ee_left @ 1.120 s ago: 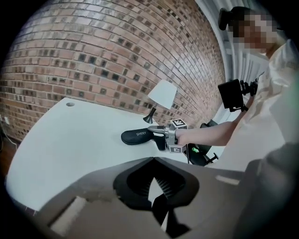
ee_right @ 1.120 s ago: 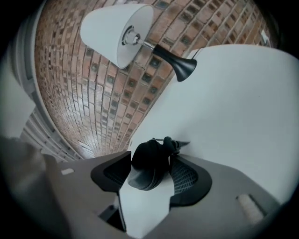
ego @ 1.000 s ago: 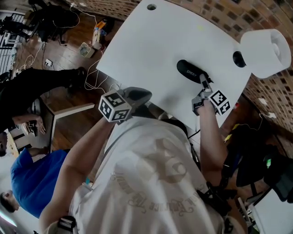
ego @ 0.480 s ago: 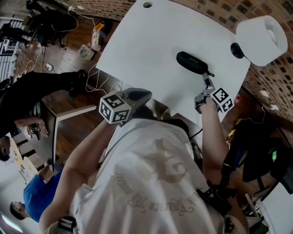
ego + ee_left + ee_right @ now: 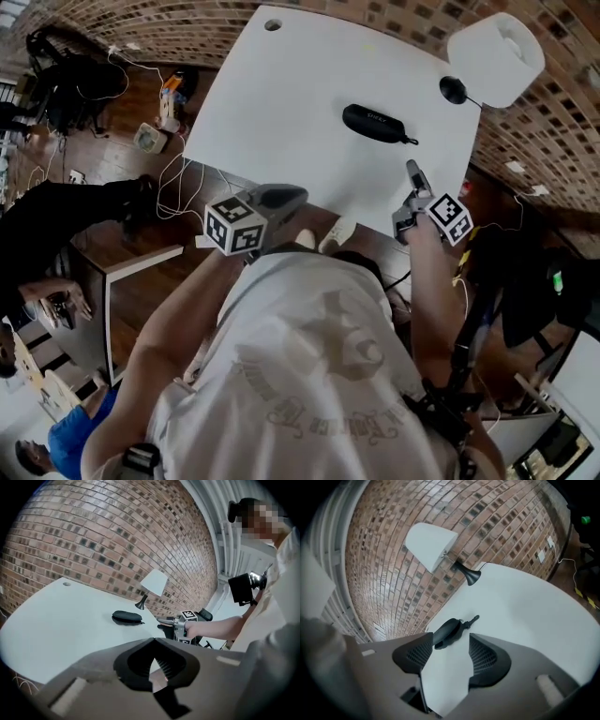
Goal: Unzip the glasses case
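A black glasses case (image 5: pixel 375 123) lies flat on the white table (image 5: pixel 281 103), on the right half of the top. It looks shut. Its little zip pull (image 5: pixel 410 141) sticks out from the end of the case that is closer to the table's right edge. Nothing touches the case.

A white lamp (image 5: pixel 494 56) stands at the far right corner of the table, by the brick wall (image 5: pixel 562 112).

The right gripper (image 5: pixel 413 171) is held over the table's near edge, on the right side. It points across the table at the case and is near the zip pull but apart from it. In the right gripper view the two jaws stand wide apart. They have just closed a little, yet there is only bare table top (image 5: pixel 525 616) between them. The case (image 5: pixel 447 631) shows a bit past the tips.

The left gripper (image 5: pixel 300 195) is not over the table. It is held in the air just in front of the table's near edge, close to the person's white shirt (image 5: pixel 309 375). In the left gripper view its jaws are shut tight together with nothing in them. The case (image 5: pixel 126 617) sits far off on the table (image 5: pixel 56 620), and the right gripper (image 5: pixel 165 620) shows beside it.
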Demonstrator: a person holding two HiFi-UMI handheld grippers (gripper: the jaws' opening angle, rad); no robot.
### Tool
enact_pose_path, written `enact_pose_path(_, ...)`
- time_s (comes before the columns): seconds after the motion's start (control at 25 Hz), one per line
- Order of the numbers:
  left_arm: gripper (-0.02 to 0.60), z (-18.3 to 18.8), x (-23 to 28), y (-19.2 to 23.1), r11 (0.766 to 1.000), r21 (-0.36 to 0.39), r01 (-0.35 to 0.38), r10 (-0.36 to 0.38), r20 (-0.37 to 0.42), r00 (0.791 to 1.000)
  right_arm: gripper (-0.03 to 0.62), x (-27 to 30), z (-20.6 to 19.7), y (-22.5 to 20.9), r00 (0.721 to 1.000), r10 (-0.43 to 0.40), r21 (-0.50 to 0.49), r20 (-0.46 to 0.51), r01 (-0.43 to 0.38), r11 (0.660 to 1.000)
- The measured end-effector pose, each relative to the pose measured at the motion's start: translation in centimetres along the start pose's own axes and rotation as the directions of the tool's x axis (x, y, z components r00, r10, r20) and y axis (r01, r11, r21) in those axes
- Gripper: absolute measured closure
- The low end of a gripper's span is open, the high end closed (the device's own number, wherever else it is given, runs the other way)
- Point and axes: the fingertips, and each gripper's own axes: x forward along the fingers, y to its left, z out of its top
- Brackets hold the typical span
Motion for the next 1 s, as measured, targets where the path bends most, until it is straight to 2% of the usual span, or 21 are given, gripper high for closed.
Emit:
enact_pose_path(0.2,0.577,-1.6,-1.2,0.3,0.999,-0.037,0.028,-0.027,0.037,0.999,0.499,-4.4,-0.6,2.0,0.997,0.008,-0.093,0.072,-0.001,0.996)
enact_pose_path(0.32,0.577,-2.5,-2.4,0.7,0.998,-0.059,0.024,-0.021,0.052,0.998,0.553,-6.6,-2.3,3.1,0.997,0.016,-0.114,0.078,-0.007,0.993)
enact_pose_path(0.44,0.577,-2.6,-2.7,0.3,0.998,-0.05,0.041,-0.038,0.067,0.997,0.559,-9.1,-3.4,4.3,0.997,0.007,-0.193,0.074,0.008,0.981)
enact_pose_path(0.6,0.577,-2.4,-3.2,-0.2,0.998,-0.006,0.06,-0.059,0.085,0.995,0.559,-11.5,-6.6,7.4,0.997,0.063,-0.204,0.035,-0.054,0.978)
enact_pose_path(0.72,0.577,-2.2,-3.3,-0.4,0.997,0.03,0.065,-0.068,0.101,0.993,0.559,-12.5,-8.3,9.6,0.991,0.13,-0.318,-0.005,-0.125,0.94)
enact_pose_path(0.8,0.577,-2.1,-3.2,-0.6,0.996,0.048,0.072,-0.077,0.106,0.991,0.559,-13.2,-9.2,10.8,0.989,0.148,-0.394,-0.029,-0.147,0.907)
enact_pose_path(1.0,0.577,-2.0,-3.4,-1.5,0.992,0.085,0.095,-0.105,0.123,0.987,0.568,-14.2,-11.8,11.8,0.987,0.154,-0.466,-0.048,-0.158,0.87)
